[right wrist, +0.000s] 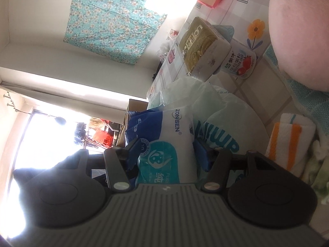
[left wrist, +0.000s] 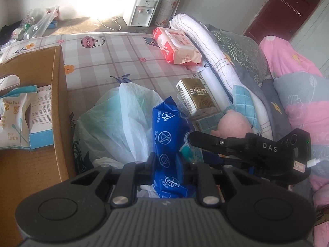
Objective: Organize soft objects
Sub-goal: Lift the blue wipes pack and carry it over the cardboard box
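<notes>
A: We have the left gripper [left wrist: 165, 161] clamped on the blue pack [left wrist: 167, 142], the white bag [left wrist: 115, 123] touching it at nine o'clock and the box [left wrist: 59, 103] wall beyond.
B: Bare bedsheet [left wrist: 115, 57] at twelve.
A: Our right gripper [right wrist: 166, 150] pinches the same pack [right wrist: 170, 142]; only there the striped towel [right wrist: 287, 144] shows, at three.

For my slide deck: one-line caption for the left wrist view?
Left claw shut on a blue wipes pack beside a cardboard box.
</notes>
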Motion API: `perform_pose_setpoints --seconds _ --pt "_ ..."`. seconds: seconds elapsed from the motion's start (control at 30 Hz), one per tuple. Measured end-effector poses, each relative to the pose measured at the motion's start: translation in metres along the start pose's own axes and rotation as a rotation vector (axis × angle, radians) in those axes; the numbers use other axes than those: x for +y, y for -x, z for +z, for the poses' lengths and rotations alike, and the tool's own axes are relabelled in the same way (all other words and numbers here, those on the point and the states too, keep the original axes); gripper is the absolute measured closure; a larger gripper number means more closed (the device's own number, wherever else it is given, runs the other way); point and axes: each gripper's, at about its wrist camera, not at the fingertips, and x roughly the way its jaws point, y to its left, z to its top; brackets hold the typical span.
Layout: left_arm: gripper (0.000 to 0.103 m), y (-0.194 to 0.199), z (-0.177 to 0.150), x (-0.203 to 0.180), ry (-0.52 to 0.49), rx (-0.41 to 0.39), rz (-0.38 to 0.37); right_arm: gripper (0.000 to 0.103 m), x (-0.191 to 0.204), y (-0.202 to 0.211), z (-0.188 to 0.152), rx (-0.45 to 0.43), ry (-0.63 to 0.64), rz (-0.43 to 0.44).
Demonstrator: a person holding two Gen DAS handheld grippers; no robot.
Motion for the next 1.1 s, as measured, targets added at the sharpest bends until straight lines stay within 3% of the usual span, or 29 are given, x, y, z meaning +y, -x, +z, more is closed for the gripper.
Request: perform_pose_setpoints --seconds 0.33,0.73,0.9,1.1 --pt "0.079 0.018 -0.004 -0.016 -0.024 -0.038 -0.018 0.052 0.023 0.025 -0.004 -0.045 0.055 -0.026" --pt "0.079 0.105 -0.02 -0.025 -0.045 -0.242 -0.075 0.051 0.111 0.072 -0.025 -0.136 0.244 -0.002" --pt "0.079 0.15 -0.035 0.003 0.015 -0.33 -0.03 0.051 0.162 0.052 -0.038 -0.086 0.335 0.027" --pt "0.079 0.191 -0.06 0.058 0.136 -0.385 0.057 0.051 0.213 -0.007 -0.068 0.046 0.423 0.06"
